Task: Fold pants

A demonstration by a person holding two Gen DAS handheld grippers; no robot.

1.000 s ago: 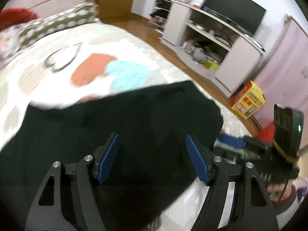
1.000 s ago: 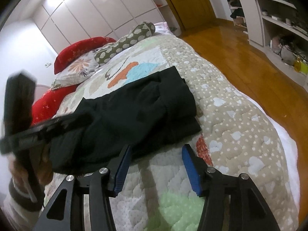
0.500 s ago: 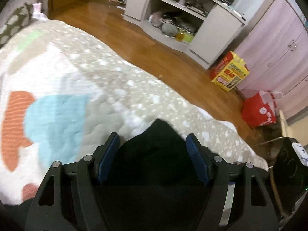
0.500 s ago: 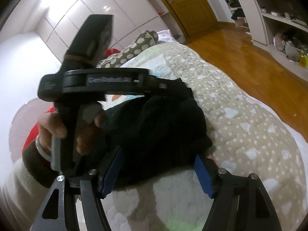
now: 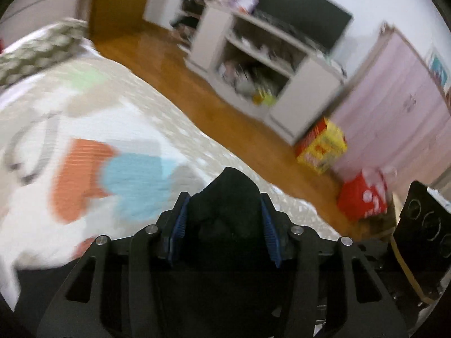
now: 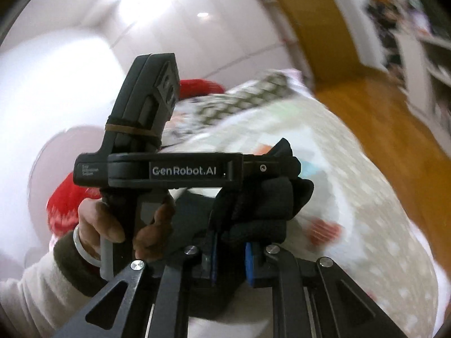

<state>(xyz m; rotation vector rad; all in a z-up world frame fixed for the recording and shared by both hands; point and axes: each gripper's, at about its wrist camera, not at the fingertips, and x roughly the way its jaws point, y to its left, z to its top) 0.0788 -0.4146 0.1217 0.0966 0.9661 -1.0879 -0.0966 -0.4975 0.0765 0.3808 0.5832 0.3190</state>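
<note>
Both hand-held grippers have just been closing on the black pants (image 5: 228,214): the left hand-held gripper (image 5: 224,225) and the right hand-held gripper (image 6: 231,249) each pinch a bunch, lifted above the bed (image 5: 93,107). This looks like the folding step. Next, carry that end over and lay it flat on the bed.

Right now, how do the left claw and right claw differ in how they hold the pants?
The left claw stands fairly wide around a thick bunch of the black pants; the right claw is nearly closed, pinching a thinner bunch. The left claw's fabric peaks past its tips; the right claw's bulges above it. Both have just been closing, fabric between their pads.
</note>
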